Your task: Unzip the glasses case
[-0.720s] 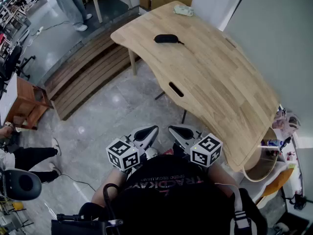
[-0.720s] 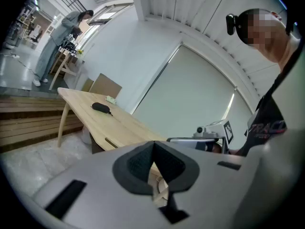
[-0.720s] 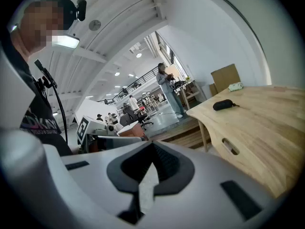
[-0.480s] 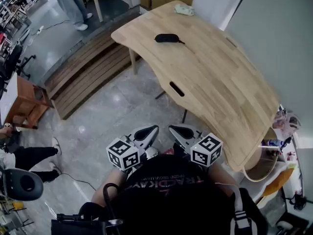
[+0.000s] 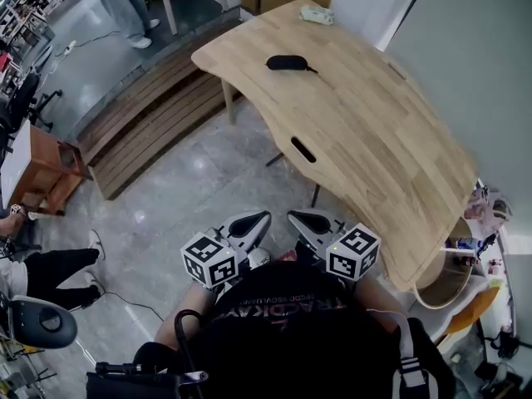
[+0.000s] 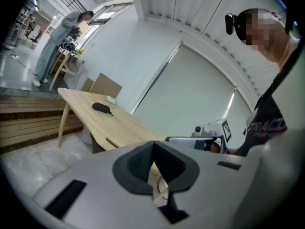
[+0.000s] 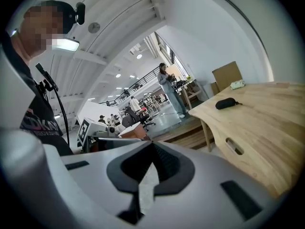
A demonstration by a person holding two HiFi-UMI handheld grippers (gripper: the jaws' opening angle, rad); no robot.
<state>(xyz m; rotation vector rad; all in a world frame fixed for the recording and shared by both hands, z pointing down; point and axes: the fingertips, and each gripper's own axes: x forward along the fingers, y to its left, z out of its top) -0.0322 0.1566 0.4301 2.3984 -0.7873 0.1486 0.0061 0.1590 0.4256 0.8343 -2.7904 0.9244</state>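
Glasses case [image 5: 288,63]: black, oval. Lies flat on the bench [image 5: 374,140] toward its far end, near the left edge. Carries a short pull tab at its right end; zip state too small to read.

Small pale packet [image 5: 316,15]: sits beyond the case, at the far edge of the bench.

Dark slot [image 5: 302,150]: cut in the bench top, nearer than the case.

Stepped wooden platform [image 5: 141,131]: left of the bench, on grey floor; person [image 5: 125,7] standing at its far side.

Left gripper [image 5: 263,218] and right gripper [image 5: 292,217]: side by side close to the torso, over the floor, well apart from the case. Jaws of each pressed fully together, pads meeting, nothing between them.
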